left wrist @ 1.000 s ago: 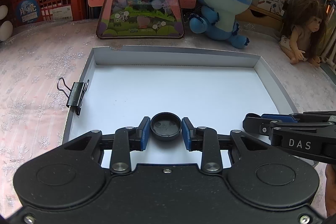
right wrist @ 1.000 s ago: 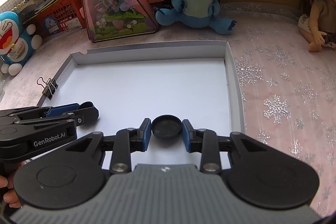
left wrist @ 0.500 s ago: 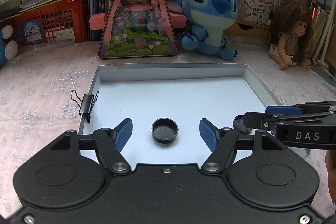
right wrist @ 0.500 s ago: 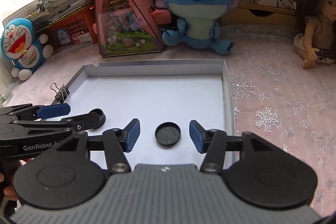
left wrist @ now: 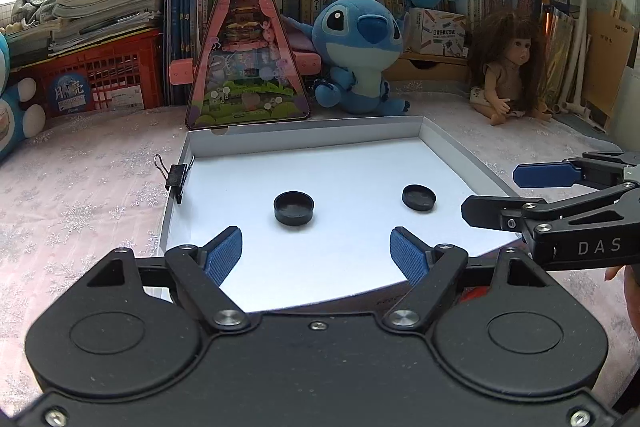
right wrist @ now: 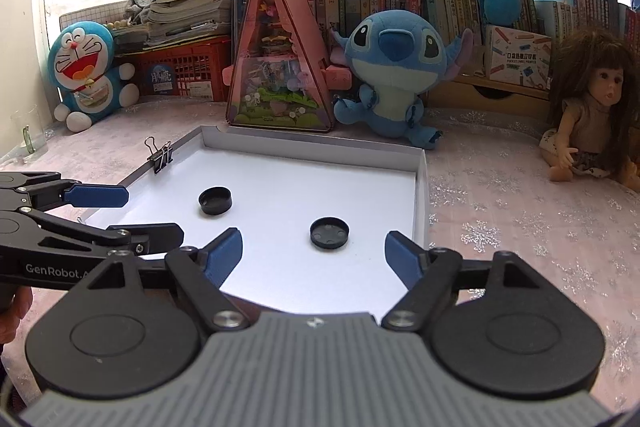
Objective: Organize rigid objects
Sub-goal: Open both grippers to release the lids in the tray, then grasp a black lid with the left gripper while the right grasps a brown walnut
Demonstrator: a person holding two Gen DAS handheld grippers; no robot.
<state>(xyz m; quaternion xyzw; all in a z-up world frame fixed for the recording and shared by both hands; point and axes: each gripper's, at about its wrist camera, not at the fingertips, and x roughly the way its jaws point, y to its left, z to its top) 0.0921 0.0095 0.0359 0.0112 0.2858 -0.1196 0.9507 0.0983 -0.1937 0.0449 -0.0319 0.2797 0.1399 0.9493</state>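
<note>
Two black round caps lie in a shallow white box lid (left wrist: pixel 304 137) (right wrist: pixel 420 187). The left cap (left wrist: pixel 293 207) (right wrist: pixel 215 200) lies ahead of my left gripper (left wrist: pixel 316 255), which is open and empty, drawn back from it. The right cap (left wrist: pixel 418 197) (right wrist: pixel 329 233) lies ahead of my right gripper (right wrist: pixel 314 255), also open and empty. The right gripper also shows at the right of the left wrist view (left wrist: pixel 504 193). The left gripper also shows at the left of the right wrist view (right wrist: pixel 128 215).
A black binder clip (left wrist: pixel 176 177) (right wrist: pixel 160 157) is clipped on the lid's left wall. Behind the lid stand a pink triangular toy case (left wrist: pixel 246 67), a blue plush (left wrist: pixel 360 55) and a doll (left wrist: pixel 508 67). Books and a red crate (left wrist: pixel 104 79) line the back.
Both grippers opened and let go of their caps, leaving them on the lid's floor, then drew back and rose. The caps stay where they were set down.
</note>
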